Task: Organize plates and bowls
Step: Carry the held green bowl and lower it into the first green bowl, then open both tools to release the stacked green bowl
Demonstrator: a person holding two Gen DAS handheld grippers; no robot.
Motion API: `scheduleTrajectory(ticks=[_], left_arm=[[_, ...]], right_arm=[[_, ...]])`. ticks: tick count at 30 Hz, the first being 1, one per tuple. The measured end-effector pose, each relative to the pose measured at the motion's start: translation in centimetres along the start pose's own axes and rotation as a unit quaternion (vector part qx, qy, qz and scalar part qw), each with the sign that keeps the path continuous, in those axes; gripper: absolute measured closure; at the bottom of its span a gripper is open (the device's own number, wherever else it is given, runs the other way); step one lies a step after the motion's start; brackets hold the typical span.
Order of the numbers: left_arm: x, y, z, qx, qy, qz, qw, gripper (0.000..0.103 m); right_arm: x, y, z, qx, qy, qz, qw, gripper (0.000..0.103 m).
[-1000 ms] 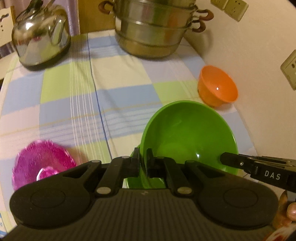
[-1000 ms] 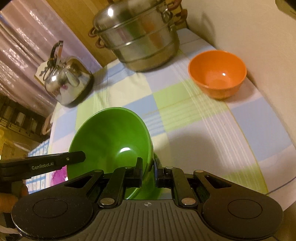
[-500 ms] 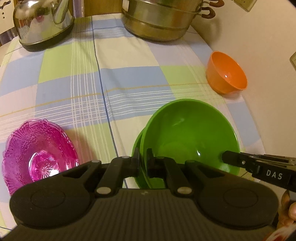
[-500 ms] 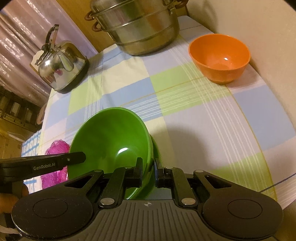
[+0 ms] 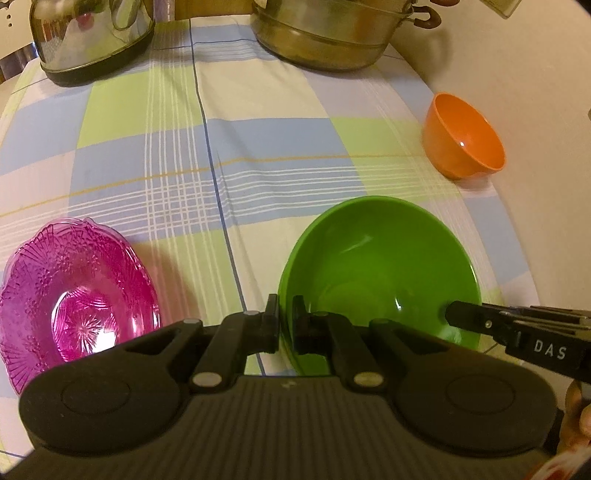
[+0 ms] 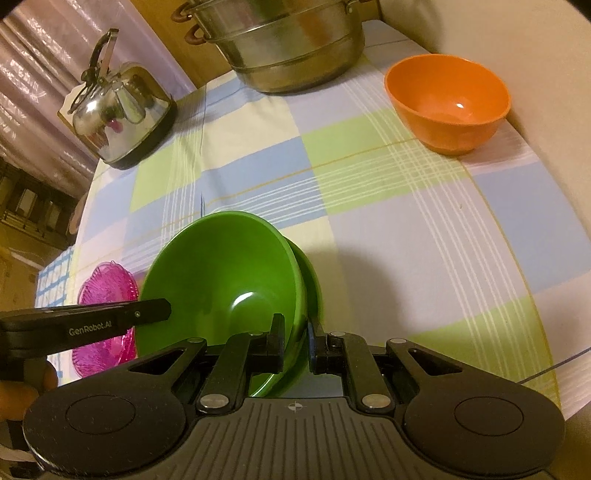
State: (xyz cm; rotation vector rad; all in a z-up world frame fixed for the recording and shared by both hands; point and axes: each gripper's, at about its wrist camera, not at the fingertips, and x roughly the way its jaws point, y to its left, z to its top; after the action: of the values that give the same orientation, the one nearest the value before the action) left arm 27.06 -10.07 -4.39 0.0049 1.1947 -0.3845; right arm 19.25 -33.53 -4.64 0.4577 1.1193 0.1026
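Observation:
A green bowl [image 5: 380, 269] is held above the checked tablecloth [image 5: 221, 155] by both grippers. My left gripper [image 5: 285, 321] is shut on its left rim. My right gripper [image 6: 295, 341] is shut on its opposite rim and shows in the left wrist view [image 5: 448, 315] at the right. In the right wrist view the green bowl [image 6: 221, 280] has a second green rim [image 6: 312, 280] nested behind it. A pink glass bowl [image 5: 74, 299] sits at the front left. An orange bowl [image 5: 463, 142] stands by the wall at the right.
A steel kettle [image 5: 92, 33] stands at the back left and a large steel steamer pot [image 5: 332, 33] at the back middle. The wall [image 5: 535, 110] runs close along the table's right edge. The table's front right edge [image 6: 535, 373] is near my right gripper.
Both grippers have pulled back and tilted down with the green bowl. The pink bowl has come fully into the left wrist view and the pot and kettle have slid toward the top.

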Motion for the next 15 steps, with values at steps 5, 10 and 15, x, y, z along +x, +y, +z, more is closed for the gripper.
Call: scheduleTrajectory(ticks=[5,10,15], left_arm=[[0.08,-0.08,-0.06,0.006,-0.001,0.003,1.0,0.098],[0.06,-0.41,-0.19,0.012,-0.004,0.008,0.9999,0.098],[0.07,-0.38,-0.18,0.01,-0.004,0.007,0.9999,0.098]], right_arm=[[0.06,0.17,-0.1,-0.008,-0.002,-0.007,1.0,0.091],[0.17,-0.06,-0.16,-0.006,-0.002,-0.009,1.0,0.091],[0.2,-0.14,-0.13,-0.012,-0.001,-0.009,1.0,0.09]])
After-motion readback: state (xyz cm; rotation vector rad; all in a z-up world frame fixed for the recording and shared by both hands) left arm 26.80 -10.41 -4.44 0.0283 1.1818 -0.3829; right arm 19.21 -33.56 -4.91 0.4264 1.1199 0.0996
